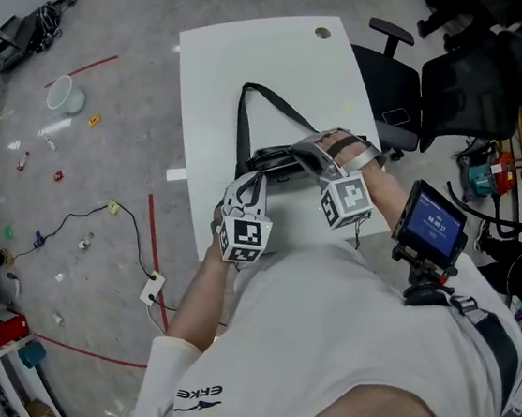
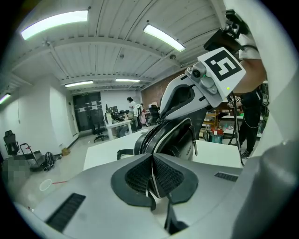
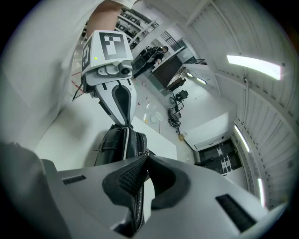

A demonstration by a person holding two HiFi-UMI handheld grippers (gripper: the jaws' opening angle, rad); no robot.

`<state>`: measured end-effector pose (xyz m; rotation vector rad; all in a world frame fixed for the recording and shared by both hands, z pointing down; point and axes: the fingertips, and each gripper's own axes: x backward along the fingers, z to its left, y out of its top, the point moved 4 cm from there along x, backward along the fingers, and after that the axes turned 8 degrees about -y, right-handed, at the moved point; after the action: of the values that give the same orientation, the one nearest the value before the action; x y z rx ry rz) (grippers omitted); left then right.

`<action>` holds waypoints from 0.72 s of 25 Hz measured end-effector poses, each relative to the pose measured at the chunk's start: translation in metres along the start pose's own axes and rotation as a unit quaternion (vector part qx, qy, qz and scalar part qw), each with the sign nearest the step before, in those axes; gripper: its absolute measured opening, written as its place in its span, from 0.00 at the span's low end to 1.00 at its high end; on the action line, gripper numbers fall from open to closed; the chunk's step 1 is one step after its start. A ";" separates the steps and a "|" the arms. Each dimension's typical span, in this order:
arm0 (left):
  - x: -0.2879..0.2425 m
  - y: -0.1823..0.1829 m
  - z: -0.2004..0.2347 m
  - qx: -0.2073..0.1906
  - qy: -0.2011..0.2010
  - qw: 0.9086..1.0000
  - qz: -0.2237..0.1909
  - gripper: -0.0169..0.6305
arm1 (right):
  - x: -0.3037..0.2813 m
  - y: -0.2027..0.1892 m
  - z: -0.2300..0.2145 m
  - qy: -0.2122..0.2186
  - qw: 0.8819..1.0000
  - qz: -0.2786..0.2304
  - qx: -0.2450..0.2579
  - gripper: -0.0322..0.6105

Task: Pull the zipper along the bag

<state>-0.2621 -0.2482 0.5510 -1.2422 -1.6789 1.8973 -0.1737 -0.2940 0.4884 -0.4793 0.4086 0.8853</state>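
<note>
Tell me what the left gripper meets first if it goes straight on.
The black bag: the left gripper grips its edge, and the bag's body lies directly ahead; the right gripper seems just behind.

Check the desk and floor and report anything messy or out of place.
Nothing on the table: the black bag sits there, left gripper and right gripper shut on it. The floor at the view's left is littered: a white cup, small scattered scraps and a loose black cable running to a white socket block.
</note>
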 end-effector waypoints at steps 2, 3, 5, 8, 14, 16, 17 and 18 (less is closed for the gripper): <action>0.000 0.000 0.000 0.002 -0.001 1.000 0.000 0.03 | -0.003 0.005 0.000 0.003 1.000 -0.001 0.008 0.07; 0.000 0.000 0.000 0.002 -0.002 1.000 -0.001 0.03 | -0.004 0.006 0.000 0.005 1.000 -0.001 0.013 0.07; -0.001 0.001 0.000 0.002 -0.003 1.000 -0.002 0.03 | -0.005 0.009 0.000 0.009 1.000 -0.002 0.022 0.07; -0.002 0.002 -0.001 0.002 -0.004 1.000 -0.001 0.03 | -0.006 0.011 0.000 0.016 0.999 -0.001 0.038 0.07; -0.004 0.003 -0.005 -0.002 -0.013 1.000 0.000 0.03 | -0.007 0.015 0.001 0.029 0.997 -0.003 0.065 0.07; -0.003 0.004 -0.007 -0.003 -0.015 1.000 0.000 0.03 | -0.007 0.020 0.002 0.033 0.997 -0.003 0.072 0.07; -0.001 0.005 -0.007 -0.003 -0.016 1.000 -0.001 0.03 | -0.007 0.022 0.002 0.035 0.996 -0.002 0.077 0.07; -0.001 0.006 -0.007 -0.003 -0.018 1.000 -0.001 0.03 | -0.007 0.025 0.002 0.038 0.996 -0.001 0.081 0.07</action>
<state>-0.2544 -0.2456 0.5466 -1.2156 -1.7046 1.9256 -0.1975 -0.2842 0.4884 -0.3650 0.5441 0.8260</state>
